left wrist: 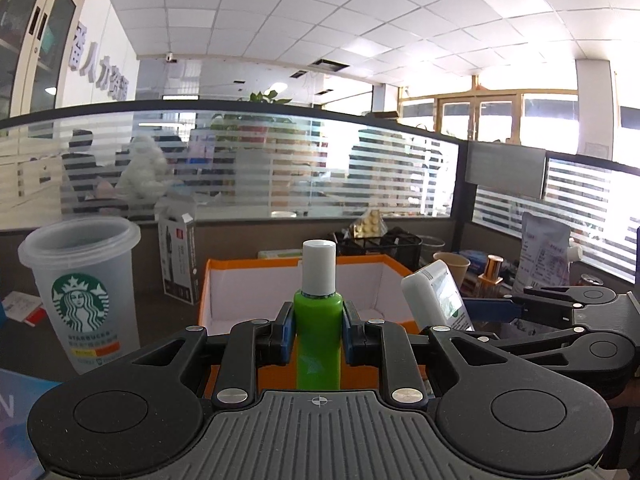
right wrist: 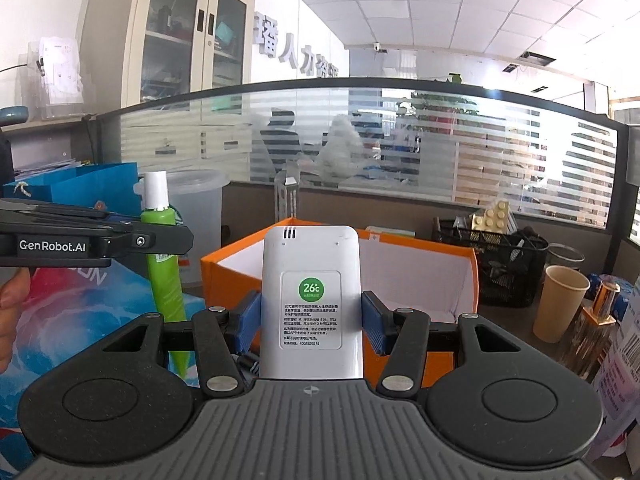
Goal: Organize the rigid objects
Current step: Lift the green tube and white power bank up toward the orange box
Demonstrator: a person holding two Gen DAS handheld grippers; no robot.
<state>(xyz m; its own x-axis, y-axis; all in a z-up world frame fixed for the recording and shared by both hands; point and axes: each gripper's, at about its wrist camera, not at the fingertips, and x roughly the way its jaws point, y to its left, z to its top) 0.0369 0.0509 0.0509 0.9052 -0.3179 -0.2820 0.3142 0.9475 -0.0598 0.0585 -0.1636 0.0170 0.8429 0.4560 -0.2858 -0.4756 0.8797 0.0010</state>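
My left gripper (left wrist: pixel 318 330) is shut on a green bottle (left wrist: pixel 318 332) with a white cap, held upright in front of an open orange box (left wrist: pixel 224 268) with a white inside. My right gripper (right wrist: pixel 312 320) is shut on a white remote control (right wrist: pixel 312 280), held upright before the same orange box (right wrist: pixel 232 276). In the left wrist view the remote (left wrist: pixel 434 300) shows at the right, tilted, in the right gripper's blue pads. In the right wrist view the green bottle (right wrist: pixel 164 272) shows at the left, held by the left gripper.
A clear Starbucks cup (left wrist: pixel 80 288) stands left of the box. A black mesh basket (right wrist: pixel 500 264), a paper cup (right wrist: pixel 560 304), a gold-capped bottle (right wrist: pixel 604 300) and a white pouch (left wrist: pixel 544 256) stand to the right. A striped glass partition runs behind the desk.
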